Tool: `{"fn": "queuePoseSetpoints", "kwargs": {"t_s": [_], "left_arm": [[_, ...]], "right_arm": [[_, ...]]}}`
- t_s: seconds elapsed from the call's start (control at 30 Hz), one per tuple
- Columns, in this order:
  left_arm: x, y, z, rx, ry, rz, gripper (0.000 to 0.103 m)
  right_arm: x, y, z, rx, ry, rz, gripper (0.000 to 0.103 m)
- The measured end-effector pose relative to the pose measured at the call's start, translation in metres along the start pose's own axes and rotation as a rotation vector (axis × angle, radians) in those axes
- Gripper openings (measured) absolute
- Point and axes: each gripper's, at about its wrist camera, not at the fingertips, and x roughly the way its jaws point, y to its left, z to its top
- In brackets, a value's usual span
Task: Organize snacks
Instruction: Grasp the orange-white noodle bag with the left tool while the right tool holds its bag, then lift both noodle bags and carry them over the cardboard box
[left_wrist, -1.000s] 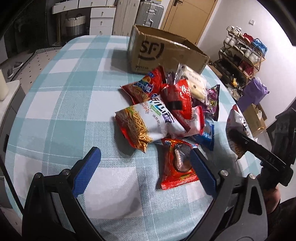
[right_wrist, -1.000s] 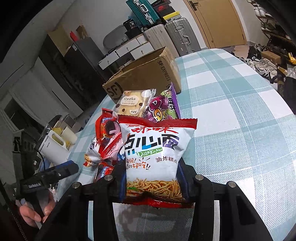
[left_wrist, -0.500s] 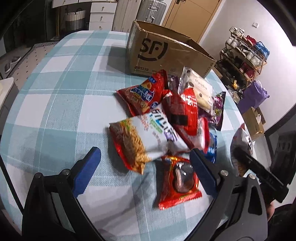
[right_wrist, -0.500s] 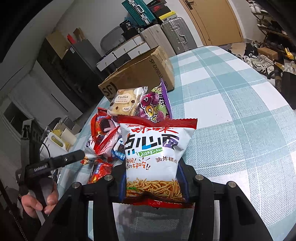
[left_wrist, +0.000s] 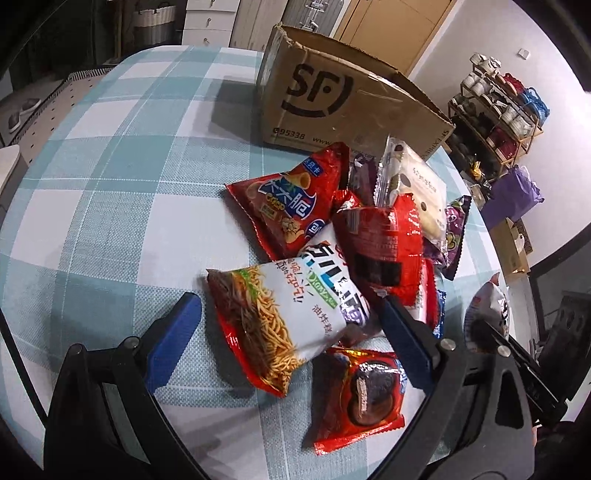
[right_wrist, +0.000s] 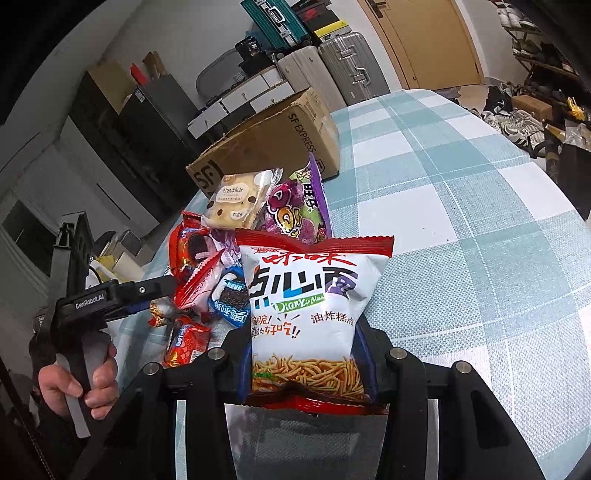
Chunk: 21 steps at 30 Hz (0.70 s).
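Left wrist: checked tablecloth (left_wrist: 110, 184), cardboard box (left_wrist: 332, 107), shoe rack (left_wrist: 498, 107) beyond.

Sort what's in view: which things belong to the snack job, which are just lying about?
Job:
- noodle snack bag, clamped in the right gripper
- snack pile
- second noodle bag between the open left gripper fingers
- cardboard box, likely the destination

Lying about:
- suitcases
- shoe rack
- purple bag
- drawers

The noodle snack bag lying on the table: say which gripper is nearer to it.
Left. The left gripper hangs open right over that noodle snack bag, its fingers either side. The right gripper is off beside the pile, shut on a second noodle bag.
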Motion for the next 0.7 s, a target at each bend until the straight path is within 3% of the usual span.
{"fn": "queuePoseSetpoints", "kwargs": {"t_s": [0.3,0.4,0.43,0.47,0.57,0.7], "left_arm": [[0.013,0.014,0.001,-0.022,0.014,0.013,0.092],[0.013,0.016,0.002,-0.010,0.005,0.013,0.079],[0.013,0.016,0.003,0.000,0.000,0.002,0.066],[0.014,0.017,0.003,0.003,0.004,-0.023,0.061],[0.012,0.020,0.001,0.017,-0.003,-0.043,0.050],[0.006,0.026,-0.004,0.017,-0.010,-0.038,0.050]], "right_arm": [[0.002,0.002,0.004,-0.016,0.005,-0.009,0.045],[0.003,0.004,0.005,-0.018,0.010,-0.003,0.045],[0.003,0.004,0.005,-0.022,0.011,-0.006,0.045],[0.003,0.006,0.006,-0.024,0.011,-0.006,0.045],[0.004,0.007,0.007,-0.027,0.012,-0.006,0.045],[0.002,0.010,0.008,-0.033,0.007,-0.009,0.045]]}}
